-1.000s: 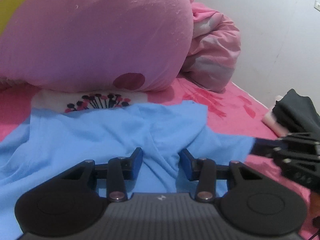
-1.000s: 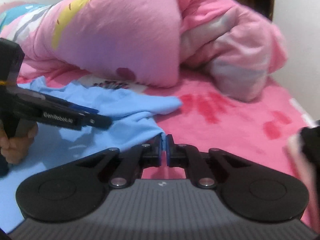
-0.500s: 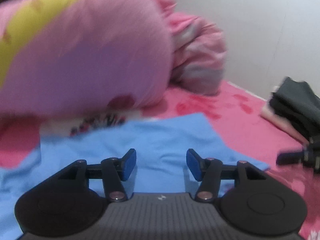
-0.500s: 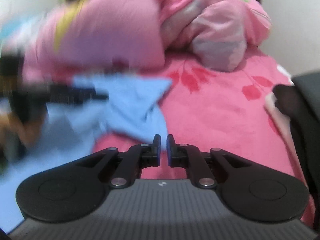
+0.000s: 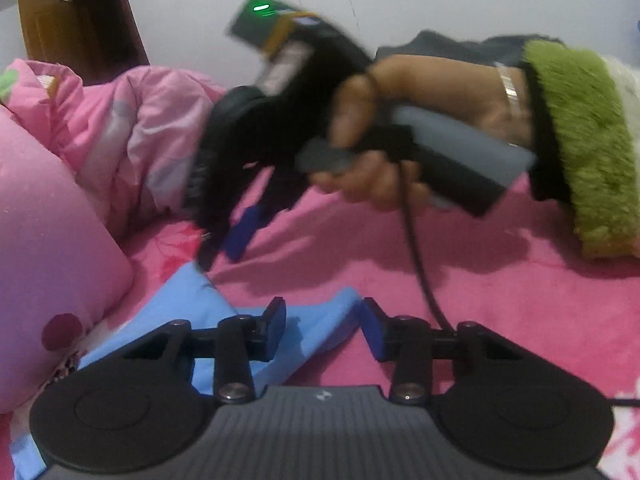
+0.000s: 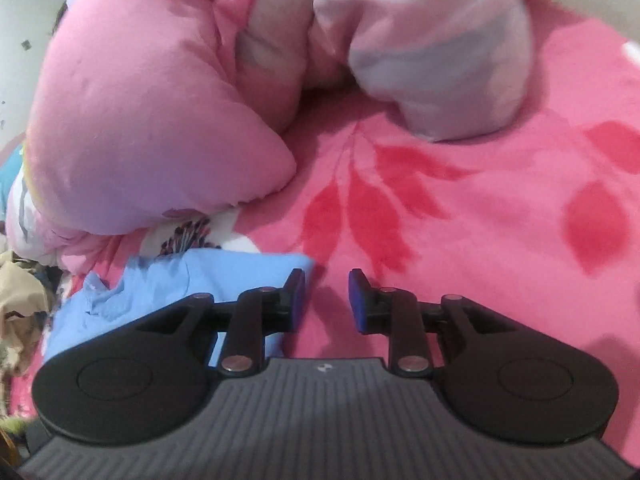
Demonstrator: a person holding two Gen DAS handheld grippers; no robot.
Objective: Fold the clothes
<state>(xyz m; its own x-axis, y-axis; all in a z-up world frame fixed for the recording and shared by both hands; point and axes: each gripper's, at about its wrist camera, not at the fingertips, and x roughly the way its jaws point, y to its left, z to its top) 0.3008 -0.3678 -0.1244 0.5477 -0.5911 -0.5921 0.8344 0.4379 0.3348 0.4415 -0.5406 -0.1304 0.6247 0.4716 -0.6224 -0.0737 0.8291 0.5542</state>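
**Right gripper let go of the blue shirt, both tools open over the bed**

Compared to a second before, the right gripper (image 6: 326, 298) had gone from pinched shut on the blue shirt's edge to fingers spread apart with nothing between them, and it had swung over toward the pillow end. The left gripper (image 5: 323, 330) was open then and was open now too, but its view had turned to face the other hand.

Working outward: the left one's blue pads (image 5: 370, 330) sat apart just above a bunched fold of the blue shirt (image 5: 200, 312), not pinching it as far as I could tell. In the right wrist view the shirt's corner (image 6: 224, 276) lay flat just beside the left finger, on the pink floral blanket (image 6: 460, 240). Beyond that sat a big pink pillow (image 6: 140, 128) and a rumpled pink duvet (image 6: 420, 48). The left view also showed the person's right hand (image 5: 420, 120) with a green fuzzy sleeve (image 5: 580, 140) holding the other tool, blurry.

Handling-wise, my guess is the shirt was thin, light and floppy. It'd sag and crease wherever you lift it, and could drag on that fleecy blanket. A hem corner or a straight edge looked like the best grab point, not the middle of the bunch. How folded it was, I couldn't tell.
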